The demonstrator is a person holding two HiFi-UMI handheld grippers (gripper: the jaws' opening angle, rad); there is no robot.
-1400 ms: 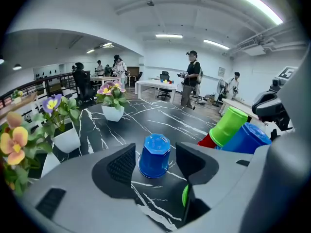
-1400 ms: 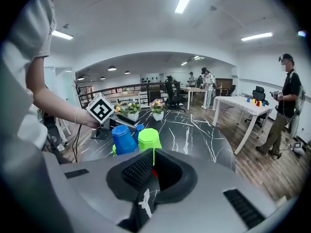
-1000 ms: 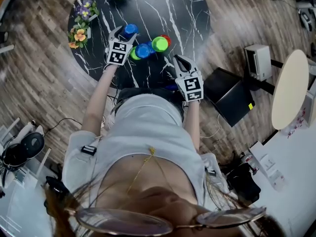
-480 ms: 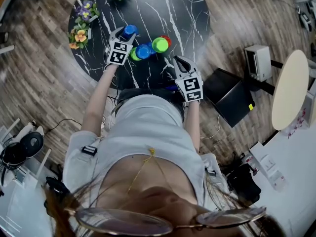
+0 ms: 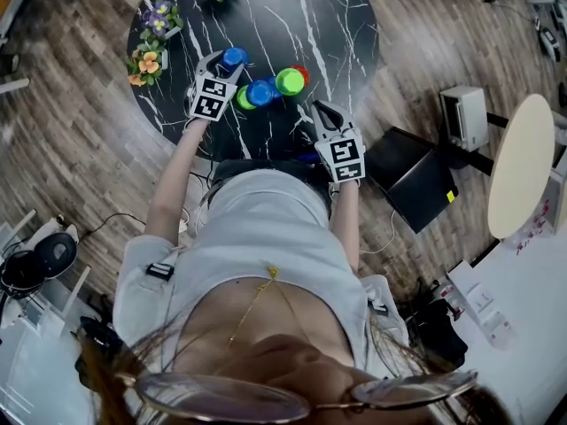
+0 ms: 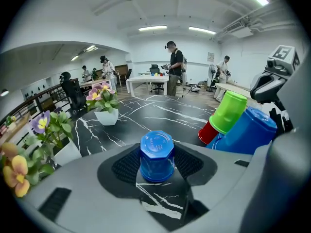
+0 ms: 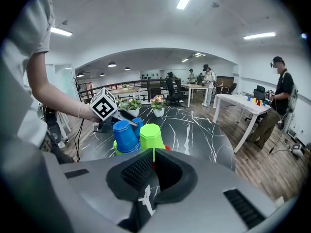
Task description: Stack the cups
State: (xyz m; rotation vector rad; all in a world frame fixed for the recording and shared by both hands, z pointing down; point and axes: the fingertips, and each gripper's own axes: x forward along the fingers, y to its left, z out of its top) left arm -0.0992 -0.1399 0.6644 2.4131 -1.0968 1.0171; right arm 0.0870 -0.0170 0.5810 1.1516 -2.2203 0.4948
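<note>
Early stage | left gripper (image 5: 226, 63) clamping lone blue cup (image 6: 156, 155) | right gripper (image 7: 151, 173) idling, jaws together | other cups (image 5: 259, 91) awaiting stacking

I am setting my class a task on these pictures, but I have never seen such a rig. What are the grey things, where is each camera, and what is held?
A person holds tongs in each hand. One camera looks down from the head; one rides on each pair. On the black table stand a cluster of blue, green and red cups and potted flowers. The left tongs have just been closing on a small upturned blue cup; the right tongs are shut, empty.
</note>
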